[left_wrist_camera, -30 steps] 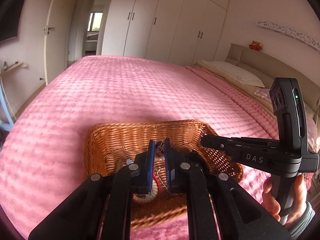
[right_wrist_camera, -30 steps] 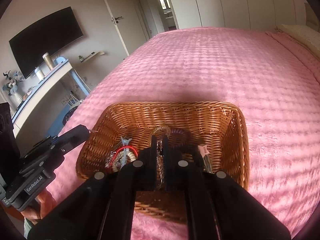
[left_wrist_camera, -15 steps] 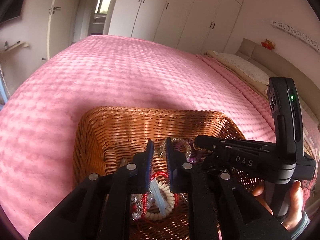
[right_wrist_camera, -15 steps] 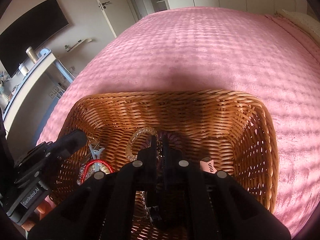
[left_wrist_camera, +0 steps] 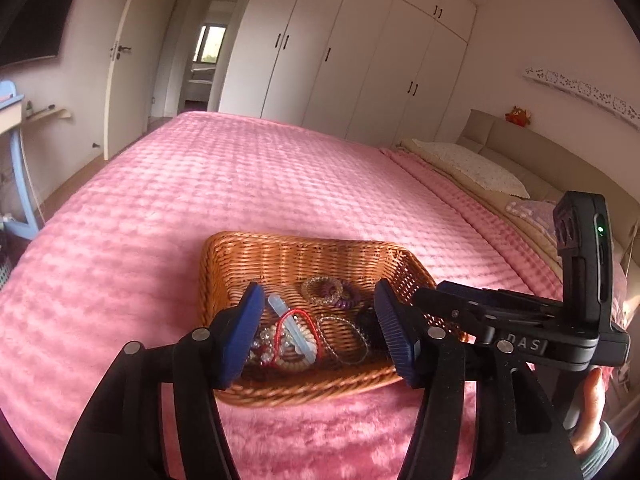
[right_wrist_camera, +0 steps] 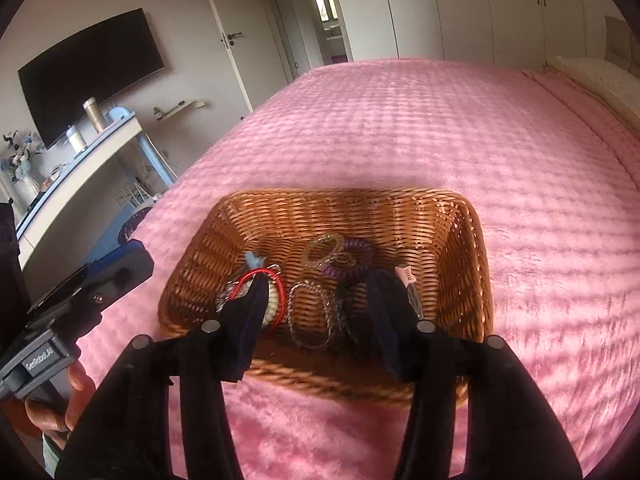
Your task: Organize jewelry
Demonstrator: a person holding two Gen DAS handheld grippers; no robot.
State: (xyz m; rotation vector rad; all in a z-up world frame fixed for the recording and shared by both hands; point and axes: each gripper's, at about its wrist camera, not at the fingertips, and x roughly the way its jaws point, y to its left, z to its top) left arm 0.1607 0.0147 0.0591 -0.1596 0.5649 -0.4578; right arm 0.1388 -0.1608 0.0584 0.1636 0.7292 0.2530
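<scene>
Your left gripper (left_wrist_camera: pixel 320 328) is wide open and holds nothing, and its two blue pads (left_wrist_camera: pixel 244 332) sit over the near side of the basket (left_wrist_camera: pixel 296 256). Your right gripper (right_wrist_camera: pixel 316 320) is wide open too, with nothing between its fingers, and it hangs just above the basket's near edge. The brown woven basket sits on the pink bedspread (left_wrist_camera: pixel 248 184), and all the jewelry is inside it. On the left side of the basket there is a red cord bracelet (left_wrist_camera: pixel 298 316) lying on a cream coil band (left_wrist_camera: pixel 296 360), with some clear beads (left_wrist_camera: pixel 266 338) next to them and a pale blue clip (left_wrist_camera: pixel 288 320) across the top. In the middle a thin chain (right_wrist_camera: pixel 310 316) lies in a long loop. Toward the back a gold sparkly bracelet (right_wrist_camera: pixel 324 248) touches a purple coil band (right_wrist_camera: pixel 352 260). On the right side you can see a small pink clip (right_wrist_camera: pixel 404 274) next to something dark that is too hard to make out. Your right hand (left_wrist_camera: pixel 592 412) shows at the edge of the left camera, holding its handle.
</scene>
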